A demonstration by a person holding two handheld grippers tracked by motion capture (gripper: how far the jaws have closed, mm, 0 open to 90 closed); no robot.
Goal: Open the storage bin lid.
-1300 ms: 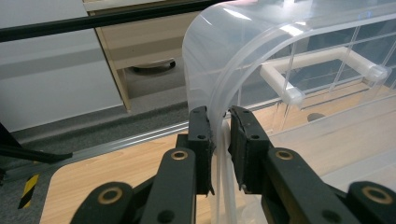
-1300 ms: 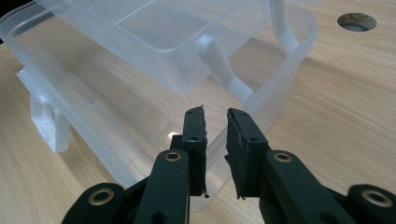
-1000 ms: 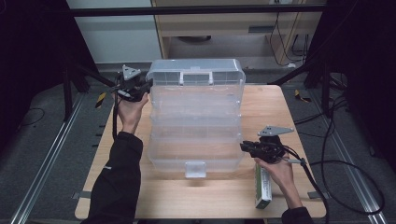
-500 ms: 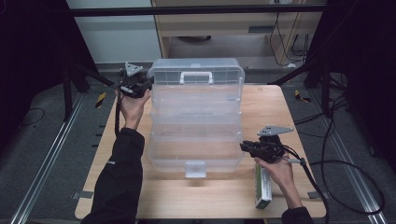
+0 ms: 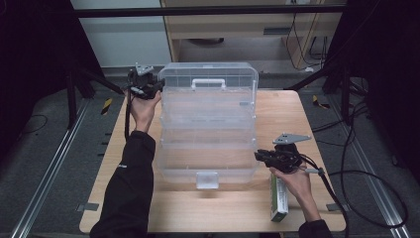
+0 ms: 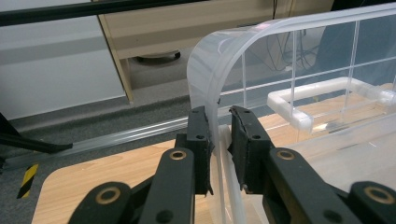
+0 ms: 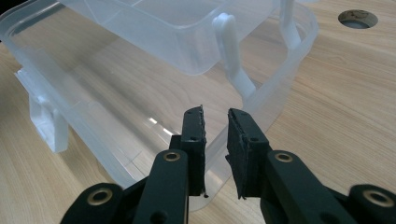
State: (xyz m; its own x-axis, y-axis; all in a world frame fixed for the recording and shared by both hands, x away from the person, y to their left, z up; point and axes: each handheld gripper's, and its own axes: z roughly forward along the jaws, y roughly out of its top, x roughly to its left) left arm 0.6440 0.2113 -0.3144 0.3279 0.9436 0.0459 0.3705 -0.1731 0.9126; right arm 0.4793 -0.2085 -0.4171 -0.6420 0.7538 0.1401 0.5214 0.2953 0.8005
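Between jaws of left gripper (image 6: 218, 140): thin lid edge of clear plastic box (image 5: 208, 124), far left corner, pinched narrow. Right gripper (image 7: 215, 135): jaws narrow on box's near right rim. Risks: slick lid slipping from pads, dropping shut; box sliding on table (image 5: 297, 114); carton (image 5: 279, 198) under right hand knocked.

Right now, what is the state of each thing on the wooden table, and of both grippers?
Clear plastic tiered storage box: opened out, trays stepped, lid raised at the far end.
Left gripper: shut on the lid's edge.
Right gripper: shut on the rim of the box's bottom tier.
Green-and-white carton: lying flat by the right hand.
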